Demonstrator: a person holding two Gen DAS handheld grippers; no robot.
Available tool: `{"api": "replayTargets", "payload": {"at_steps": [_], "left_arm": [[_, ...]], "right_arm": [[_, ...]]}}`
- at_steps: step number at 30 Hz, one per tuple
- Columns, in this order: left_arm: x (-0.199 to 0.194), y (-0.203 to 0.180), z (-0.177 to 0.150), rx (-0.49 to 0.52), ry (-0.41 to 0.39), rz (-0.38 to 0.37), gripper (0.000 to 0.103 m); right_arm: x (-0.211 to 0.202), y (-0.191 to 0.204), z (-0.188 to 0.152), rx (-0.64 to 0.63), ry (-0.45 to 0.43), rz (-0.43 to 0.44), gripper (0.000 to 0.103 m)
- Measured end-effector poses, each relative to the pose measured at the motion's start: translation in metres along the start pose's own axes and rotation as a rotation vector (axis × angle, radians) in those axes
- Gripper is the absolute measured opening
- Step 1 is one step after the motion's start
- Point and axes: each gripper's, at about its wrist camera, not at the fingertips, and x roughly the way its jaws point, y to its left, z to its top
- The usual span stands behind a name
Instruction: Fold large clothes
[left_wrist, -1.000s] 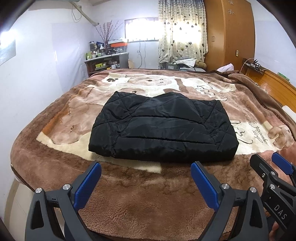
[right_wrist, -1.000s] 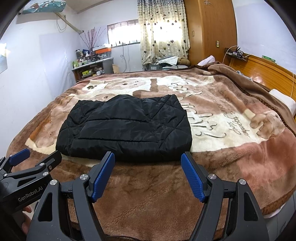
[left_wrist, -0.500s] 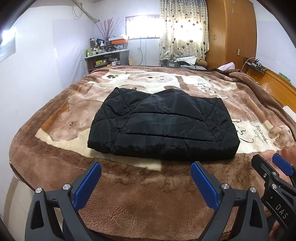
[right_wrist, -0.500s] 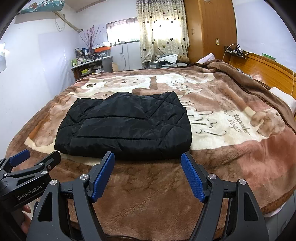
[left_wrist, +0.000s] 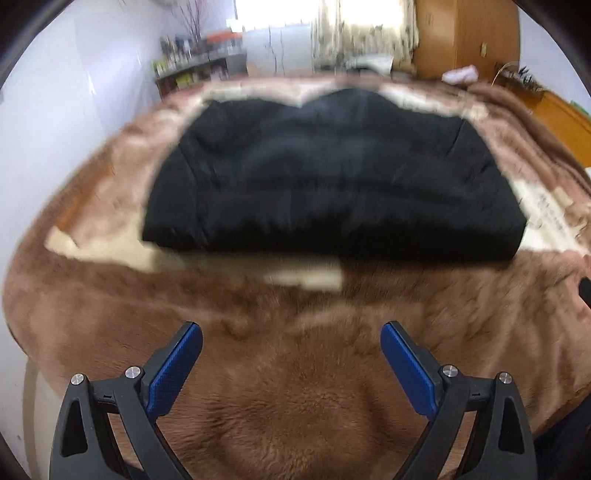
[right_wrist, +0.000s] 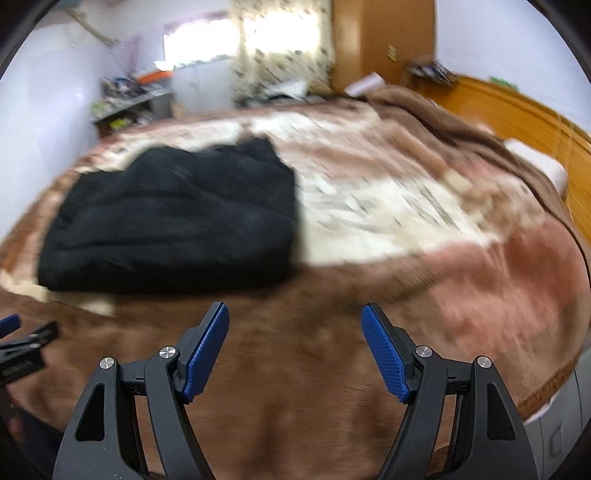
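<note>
A black quilted jacket (left_wrist: 332, 177), folded into a thick rectangle, lies flat on the brown plush blanket (left_wrist: 295, 406) of a bed. My left gripper (left_wrist: 291, 332) hangs open over bare blanket, short of the jacket's near edge, with nothing between its blue pads. My right gripper (right_wrist: 295, 314) is open too and holds nothing. It hovers over the blanket in front of the jacket's (right_wrist: 173, 218) near right corner. The left gripper's tip (right_wrist: 22, 332) shows at the left edge of the right wrist view. Both views are blurred by motion.
The blanket (right_wrist: 406, 206) spreads wide to the right of the jacket. A wooden headboard (right_wrist: 517, 122) runs along the right side, a wardrobe (left_wrist: 465, 37) stands at the back, and a cluttered shelf (left_wrist: 195, 66) sits against the far left wall. The bed's near left edge (left_wrist: 26, 350) drops off.
Both grippers have dropped and tilted down toward the blanket, closer to the jacket's near edge. The right view has swung rightward, so the jacket sits further left. Jaws have not changed.
</note>
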Motion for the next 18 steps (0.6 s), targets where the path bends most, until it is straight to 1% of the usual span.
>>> {"api": "replayTargets", "payload": {"at_steps": [2, 4, 6, 10, 11, 12, 13, 14, 16, 18], "left_arm": [[0.021, -0.001, -0.007, 0.005, 0.012, -0.007, 0.098], [0.041, -0.007, -0.011, 0.035, 0.037, 0.033, 0.098], [0.060, -0.014, -0.014, 0.069, 0.042, 0.061, 0.098], [0.080, -0.022, -0.014, 0.105, 0.005, 0.088, 0.098], [0.084, -0.025, -0.013, 0.115, -0.006, 0.089, 0.099], [0.090, -0.028, -0.012, 0.122, 0.002, 0.098, 0.100], [0.094, -0.029, -0.011, 0.118, 0.011, 0.105, 0.103], [0.098, -0.030, -0.010, 0.106, 0.008, 0.108, 0.103], [0.106, -0.029, -0.013, 0.086, -0.020, 0.087, 0.103], [0.109, -0.027, -0.013, 0.066, -0.018, 0.072, 0.103]], "right_arm": [[0.021, -0.016, -0.010, 0.008, 0.035, -0.054, 0.074], [0.036, -0.028, -0.015, 0.023, 0.074, -0.071, 0.074], [0.054, -0.038, -0.023, 0.030, 0.104, -0.093, 0.074], [0.085, -0.046, -0.033, 0.004, 0.160, -0.100, 0.074], [0.090, -0.045, -0.035, -0.007, 0.164, -0.095, 0.076], [0.093, -0.044, -0.035, -0.017, 0.166, -0.098, 0.078], [0.096, -0.042, -0.035, -0.034, 0.151, -0.097, 0.078], [0.097, -0.041, -0.034, -0.043, 0.138, -0.094, 0.078], [0.103, -0.036, -0.033, -0.067, 0.130, -0.087, 0.078], [0.110, -0.032, -0.032, -0.081, 0.128, -0.092, 0.078]]}}
